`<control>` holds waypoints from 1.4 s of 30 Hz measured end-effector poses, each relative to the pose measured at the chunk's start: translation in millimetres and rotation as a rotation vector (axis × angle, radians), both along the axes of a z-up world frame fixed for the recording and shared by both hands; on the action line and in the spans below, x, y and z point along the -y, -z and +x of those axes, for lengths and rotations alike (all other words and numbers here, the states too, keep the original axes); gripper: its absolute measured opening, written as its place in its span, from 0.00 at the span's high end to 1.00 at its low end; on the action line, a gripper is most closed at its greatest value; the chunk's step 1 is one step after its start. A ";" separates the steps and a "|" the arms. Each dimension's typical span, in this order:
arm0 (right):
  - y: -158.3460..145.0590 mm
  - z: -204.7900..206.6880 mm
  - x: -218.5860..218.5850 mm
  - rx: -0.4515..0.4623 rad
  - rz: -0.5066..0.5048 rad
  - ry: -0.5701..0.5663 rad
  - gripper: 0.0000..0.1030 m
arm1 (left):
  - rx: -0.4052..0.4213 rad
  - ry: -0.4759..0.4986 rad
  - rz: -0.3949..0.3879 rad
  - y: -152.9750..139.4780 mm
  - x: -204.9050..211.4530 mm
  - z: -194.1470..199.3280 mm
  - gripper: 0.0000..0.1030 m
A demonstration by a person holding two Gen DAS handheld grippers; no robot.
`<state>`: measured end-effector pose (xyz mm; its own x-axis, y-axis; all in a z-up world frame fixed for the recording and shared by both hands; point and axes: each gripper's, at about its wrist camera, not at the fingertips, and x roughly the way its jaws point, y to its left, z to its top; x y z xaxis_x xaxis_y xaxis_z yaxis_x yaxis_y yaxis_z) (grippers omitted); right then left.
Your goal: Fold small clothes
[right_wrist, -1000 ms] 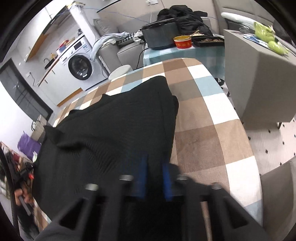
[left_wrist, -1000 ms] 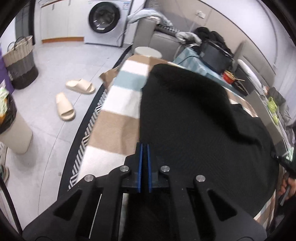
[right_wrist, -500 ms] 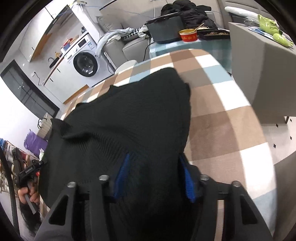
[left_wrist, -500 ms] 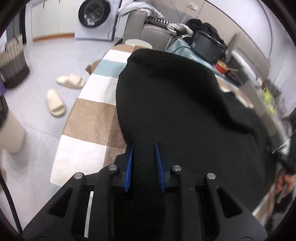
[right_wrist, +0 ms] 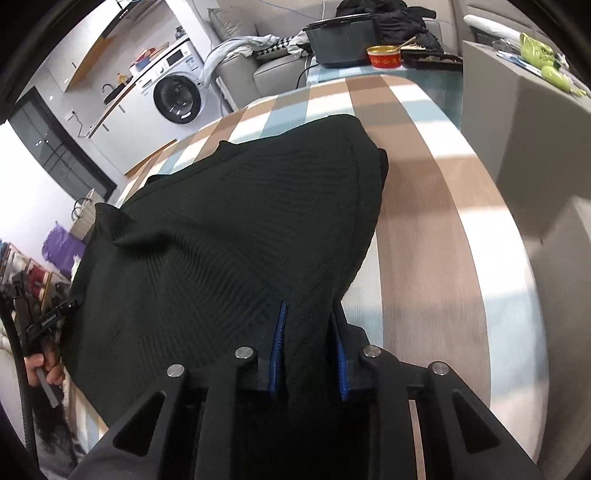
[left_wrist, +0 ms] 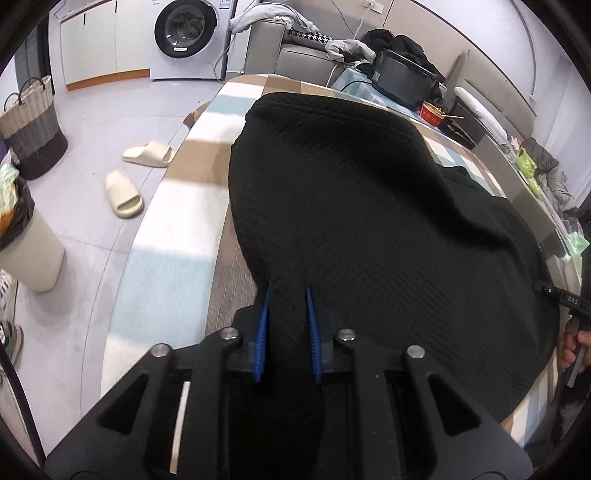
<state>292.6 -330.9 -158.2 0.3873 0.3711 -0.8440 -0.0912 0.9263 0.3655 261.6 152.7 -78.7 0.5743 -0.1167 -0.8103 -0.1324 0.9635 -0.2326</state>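
Observation:
A black ribbed knit garment (left_wrist: 369, 221) lies spread on a round table with a brown, white and blue checked cloth (left_wrist: 177, 236). My left gripper (left_wrist: 287, 295) sits at the garment's near left edge, its blue pads parted with black fabric lying between them. In the right wrist view the same garment (right_wrist: 240, 236) fills the middle. My right gripper (right_wrist: 308, 314) is at its near right edge, blue pads parted, with a fold of fabric between them. Each gripper shows at the far edge of the other's view.
Left of the table are bare floor, two beige slippers (left_wrist: 123, 194), a woven basket (left_wrist: 31, 129) and a bin (left_wrist: 26, 243). Behind stand a washing machine (left_wrist: 184, 33), a sofa, and a side table with a red bowl (right_wrist: 384, 57). A grey cabinet (right_wrist: 524, 122) stands right.
Both grippers have opened from shut, their pads now parted around the fabric. Both have slid nearer over the garment's near edge.

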 end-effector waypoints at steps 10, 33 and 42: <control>-59.3 24.8 -19.5 0.175 -0.123 0.041 0.52 | 0.058 -0.076 -0.016 -37.0 -15.4 2.7 0.38; -11.8 101.4 -128.4 0.213 -0.230 -0.204 0.98 | 0.029 -0.032 -0.039 -19.4 -11.0 66.7 0.04; -9.5 117.0 -106.9 0.138 -0.181 -0.141 0.94 | 0.014 -0.062 -0.028 -15.8 -15.0 68.0 0.04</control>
<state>409.6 -224.0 -148.8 0.4584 0.2775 -0.8443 -0.2614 0.9501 0.1703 329.5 167.6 -62.9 0.5924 -0.1036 -0.7990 -0.1878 0.9466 -0.2620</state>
